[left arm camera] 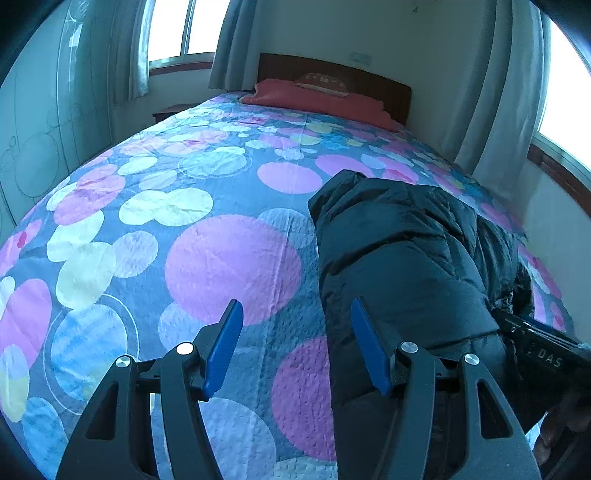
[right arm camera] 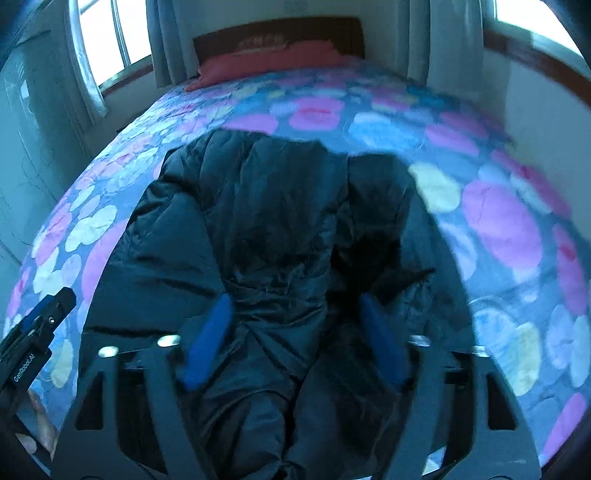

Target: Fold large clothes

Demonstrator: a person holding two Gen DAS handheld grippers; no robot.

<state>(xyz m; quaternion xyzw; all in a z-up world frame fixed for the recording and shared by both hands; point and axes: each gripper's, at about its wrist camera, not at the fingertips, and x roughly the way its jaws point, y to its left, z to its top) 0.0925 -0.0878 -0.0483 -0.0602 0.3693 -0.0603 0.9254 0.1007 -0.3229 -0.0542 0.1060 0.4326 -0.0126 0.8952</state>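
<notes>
A dark puffy jacket (left arm camera: 406, 251) lies folded lengthwise on the bed, right of centre in the left wrist view. My left gripper (left arm camera: 295, 302) hovers open over the jacket's left edge, its right finger above the jacket and its left finger above the bedspread (left arm camera: 229, 258). In the blurred right wrist view the jacket (right arm camera: 258, 206) fills the middle. My right gripper (right arm camera: 295, 300) is low over it, jaws apart, with bunched jacket fabric between the blue pads (right arm camera: 207, 343). I see no firm pinch. Each gripper's body shows in the other's view: the right one (left arm camera: 543, 350) and the left one (right arm camera: 37, 332).
The bed carries a spread of pink, yellow and blue circles. A red pillow (left arm camera: 317, 99) lies against the dark wooden headboard (left arm camera: 369, 79). Curtained windows (left arm camera: 177, 29) stand on both sides, and a pale cabinet (left arm camera: 44, 110) on the left. A hand (left arm camera: 561, 424) holds the right gripper.
</notes>
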